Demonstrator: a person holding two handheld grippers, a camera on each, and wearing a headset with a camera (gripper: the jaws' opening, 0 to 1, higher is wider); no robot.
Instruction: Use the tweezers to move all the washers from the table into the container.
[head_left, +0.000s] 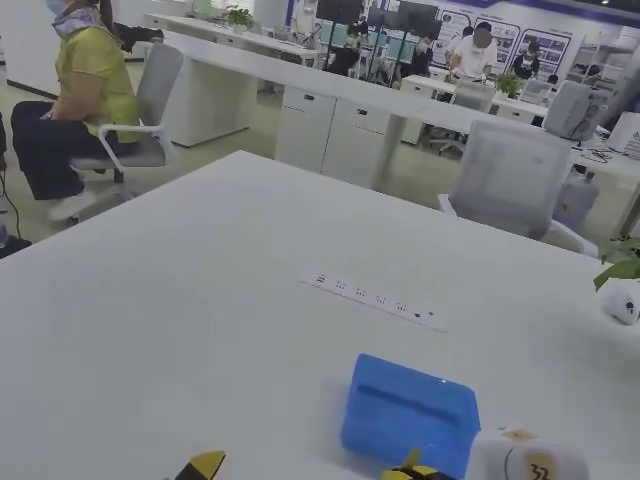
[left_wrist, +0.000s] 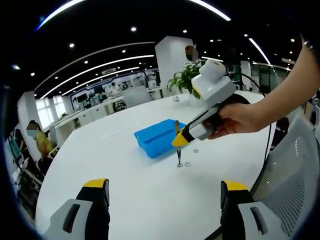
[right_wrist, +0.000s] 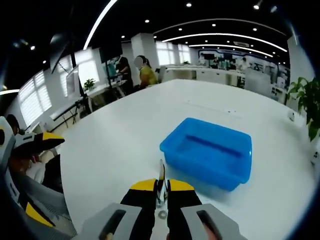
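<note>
Currently find the washers (left_wrist: 187, 163) lying flat on the white table (left_wrist: 125, 195): a few small rings close together, just in front of the blue container (left_wrist: 145, 146) and apart from it. Judge them light, thin, stiff and slick, so likely to skate on the smooth top or flip out if pinched hard. Best taken across the rim, one tine through the hole and one outside; expect poor purchase on the flat faces.

See the tweezers (left_wrist: 178, 154) pointing down with tips at the nearest ring; cannot tell whether touching. Read the right gripper (left_wrist: 183, 140) as clenched on the tweezers' upper part, held by a hand (left_wrist: 240, 120). Note in the right gripper view a ring on the table just below the closed jaws, container just ahead. Record the left gripper (left_wrist: 165, 186) as released, jaws wide apart, grasping nothing, well back from the work.

Judge the carry short: up, over the container's low near wall, then drop. See bare table all round the rings, with the table edge not far off on the hand's side, so avoid flicking a ring that way. Note a power strip (head_left: 375, 299) set in the top beyond the container, out of the path.
</note>
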